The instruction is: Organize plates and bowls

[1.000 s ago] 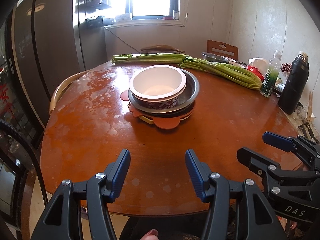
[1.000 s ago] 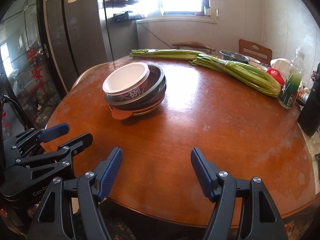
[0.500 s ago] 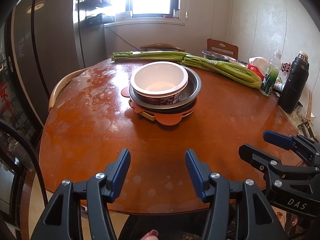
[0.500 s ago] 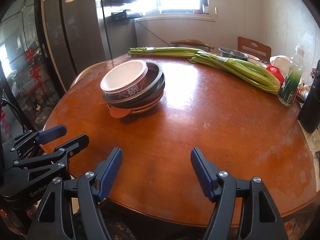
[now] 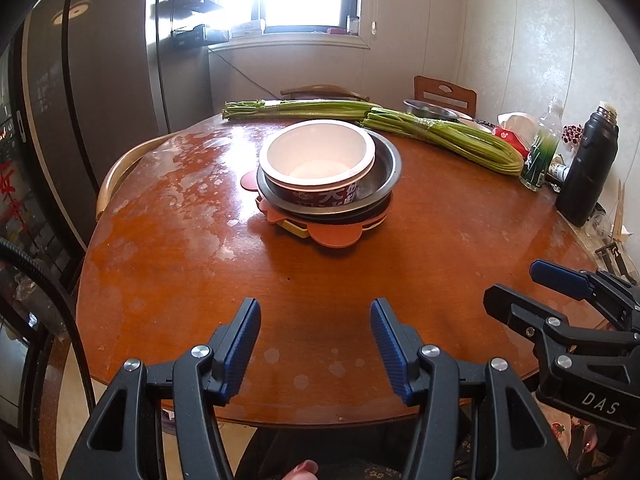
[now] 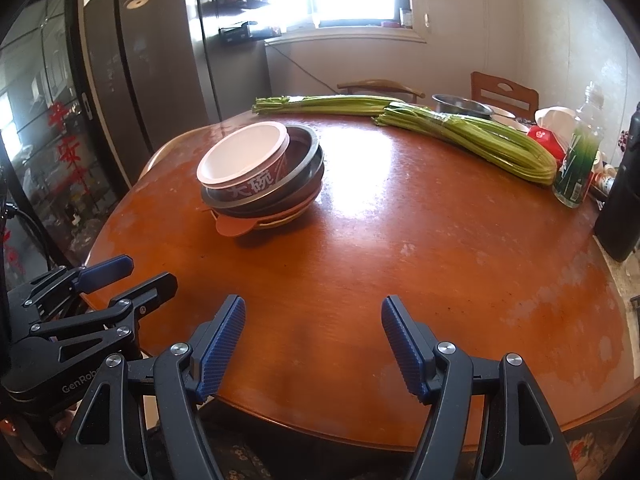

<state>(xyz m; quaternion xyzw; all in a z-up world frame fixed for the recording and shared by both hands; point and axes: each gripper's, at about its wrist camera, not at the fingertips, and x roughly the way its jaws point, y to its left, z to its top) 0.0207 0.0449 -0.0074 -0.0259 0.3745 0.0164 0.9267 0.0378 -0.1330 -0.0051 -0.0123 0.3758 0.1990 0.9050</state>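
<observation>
While both claws, left claw [image 5: 315, 336] & right claw [image 6: 313, 336], hang wide over the counter [image 6: 400, 248] w/ nothing held, the paper bowl [image 5: 318, 156] sits nested atop the stack.

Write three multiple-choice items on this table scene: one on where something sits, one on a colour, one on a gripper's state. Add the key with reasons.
1. Where does the white bowl sit?
A. inside the metal bowl on top of the stack
B. beside the black flask
C. on the chair

2. What colour are the pads on the right gripper's fingers?
A. red
B. blue
C. yellow

3. What state is the left gripper in?
A. shut on a plate
B. shut on nothing
C. open, holding nothing

Key:
1 A, its base rests within the metal rim, above the orange plate.
2 B, the ribbed faces in the right wrist view are blue.
3 C, its fingers stand apart above bare table, short of the stack.
</observation>
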